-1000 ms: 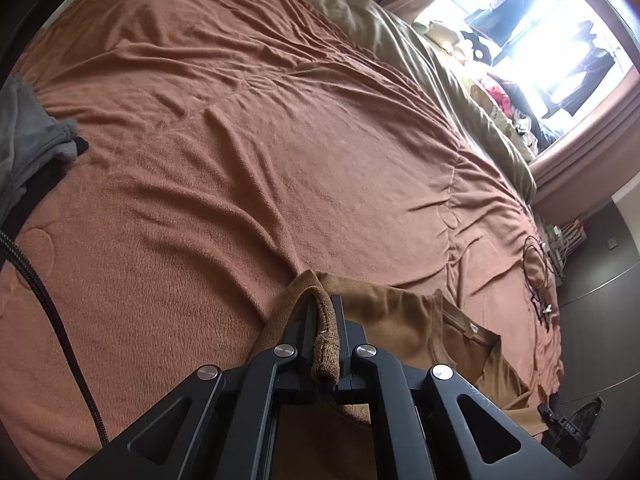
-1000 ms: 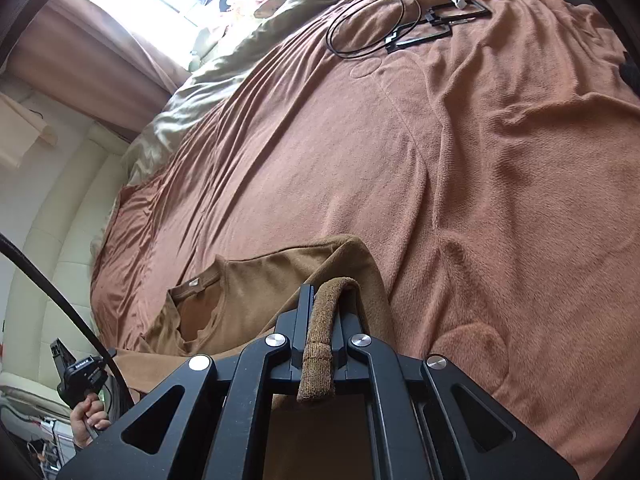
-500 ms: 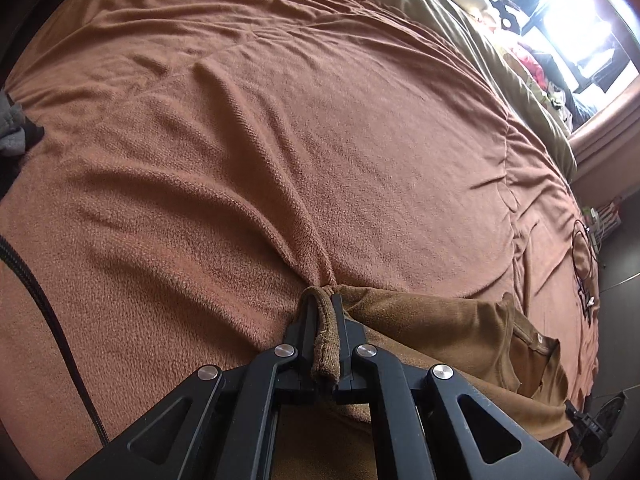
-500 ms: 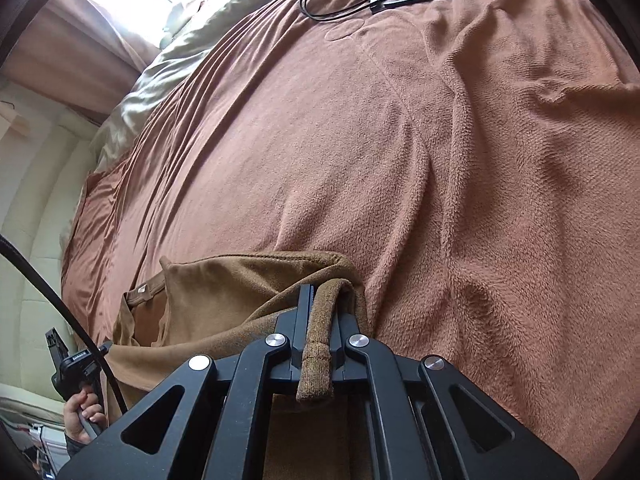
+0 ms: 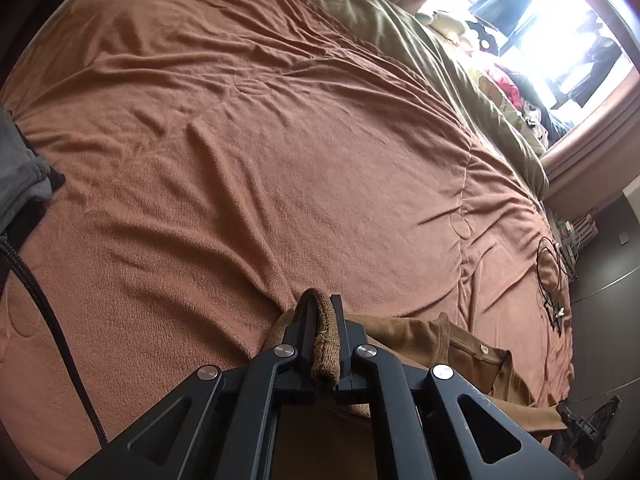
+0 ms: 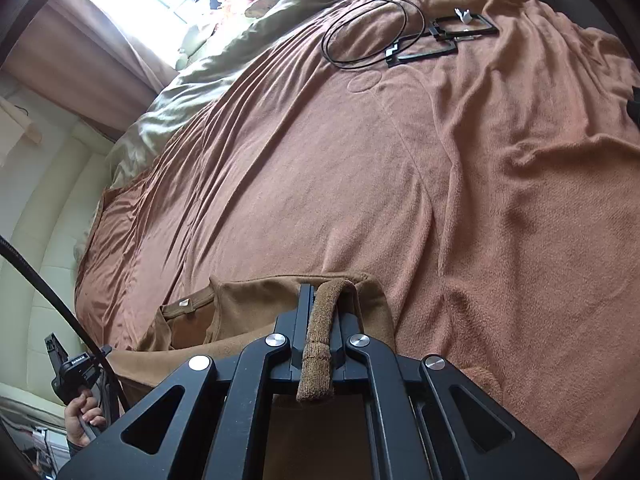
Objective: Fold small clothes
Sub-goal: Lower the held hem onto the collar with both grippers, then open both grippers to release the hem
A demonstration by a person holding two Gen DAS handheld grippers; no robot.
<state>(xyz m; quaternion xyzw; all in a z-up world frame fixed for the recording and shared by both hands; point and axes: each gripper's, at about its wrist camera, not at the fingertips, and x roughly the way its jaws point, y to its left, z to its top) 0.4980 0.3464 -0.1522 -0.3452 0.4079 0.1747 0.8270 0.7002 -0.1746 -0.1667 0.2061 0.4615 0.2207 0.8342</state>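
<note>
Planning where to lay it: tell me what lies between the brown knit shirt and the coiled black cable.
Only bare rust-brown fleece blanket lies between shirt and cable, per the right wrist view.

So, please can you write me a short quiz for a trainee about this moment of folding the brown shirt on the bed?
1. True or false: both grippers are shut on the brown shirt.
2. Multiple choice: the coiled black cable lies on A) the floor, B) the brown blanket, C) the shirt.
3. In the left wrist view, what grey thing shows at the left edge?

Key
1. True: the left gripper and the right gripper each pinch a ribbed edge of it.
2. B.
3. A grey garment lying on the blanket.
</note>
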